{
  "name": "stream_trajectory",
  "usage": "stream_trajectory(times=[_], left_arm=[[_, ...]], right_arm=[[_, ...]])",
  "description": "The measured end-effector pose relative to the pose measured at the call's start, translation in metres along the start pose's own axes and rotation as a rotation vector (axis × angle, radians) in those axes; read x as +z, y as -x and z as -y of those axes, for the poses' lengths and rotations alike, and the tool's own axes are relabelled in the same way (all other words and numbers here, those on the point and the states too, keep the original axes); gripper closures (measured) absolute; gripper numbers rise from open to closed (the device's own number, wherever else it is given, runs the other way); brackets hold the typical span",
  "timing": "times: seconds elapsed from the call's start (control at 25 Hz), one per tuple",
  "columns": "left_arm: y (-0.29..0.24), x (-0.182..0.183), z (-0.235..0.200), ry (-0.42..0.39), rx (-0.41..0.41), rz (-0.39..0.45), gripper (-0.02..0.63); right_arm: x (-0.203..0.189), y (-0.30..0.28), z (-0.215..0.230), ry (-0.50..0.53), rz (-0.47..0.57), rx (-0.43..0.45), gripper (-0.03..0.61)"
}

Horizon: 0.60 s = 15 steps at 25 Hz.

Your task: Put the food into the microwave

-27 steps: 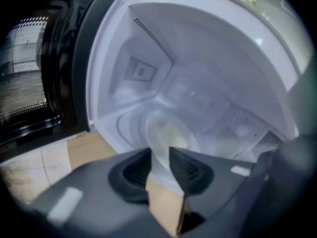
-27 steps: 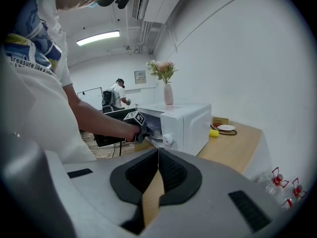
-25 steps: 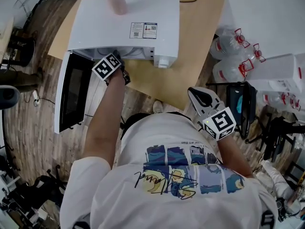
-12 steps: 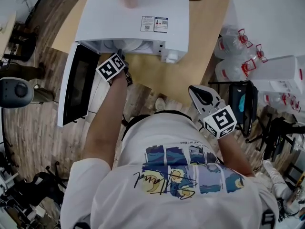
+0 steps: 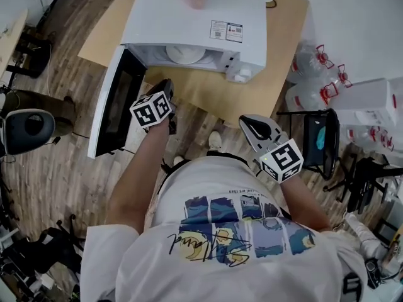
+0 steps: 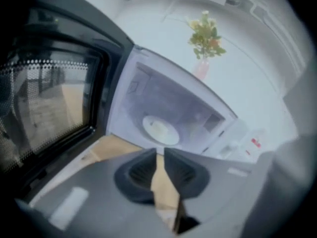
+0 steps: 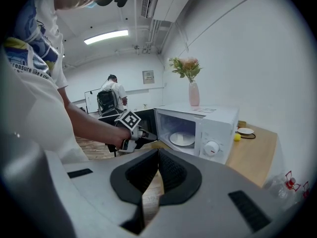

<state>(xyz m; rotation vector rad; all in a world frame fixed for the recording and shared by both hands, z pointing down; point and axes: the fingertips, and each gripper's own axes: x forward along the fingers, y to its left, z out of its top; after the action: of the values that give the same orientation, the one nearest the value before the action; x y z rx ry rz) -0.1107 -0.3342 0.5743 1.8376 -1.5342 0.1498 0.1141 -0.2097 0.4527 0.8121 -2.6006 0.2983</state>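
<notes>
One round white plate inside boxy white microwave; wooden table.

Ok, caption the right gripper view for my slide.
Right gripper, jaws shut and empty, faces the open microwave: white dish inside, pink vase on top.

The microwave stands open, a plate inside. On the left tool, the jaws have just been closing, nearly together, nothing between.
</notes>
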Motion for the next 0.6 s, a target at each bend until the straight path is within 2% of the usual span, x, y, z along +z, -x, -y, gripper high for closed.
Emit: stream_trajectory(times=[0.16, 0.4, 0.6], left_arm=[[0.037, -0.018, 0.022, -0.098, -0.139, -0.049, 0.602], [0.11, -0.035, 0.057, -0.262, -0.358, -0.098, 0.604], [0.176, -0.041, 0.074, -0.379, -0.485, -0.103, 0.606]], right_arm=[[0.003, -0.013, -0.027, 0.0, 0.004, 0.001, 0.572], [0.007, -0.027, -0.067, 0.002, 0.0, -0.003, 0.572], [0.012, -0.031, -0.099, 0.017, 0.004, -0.005, 0.572]])
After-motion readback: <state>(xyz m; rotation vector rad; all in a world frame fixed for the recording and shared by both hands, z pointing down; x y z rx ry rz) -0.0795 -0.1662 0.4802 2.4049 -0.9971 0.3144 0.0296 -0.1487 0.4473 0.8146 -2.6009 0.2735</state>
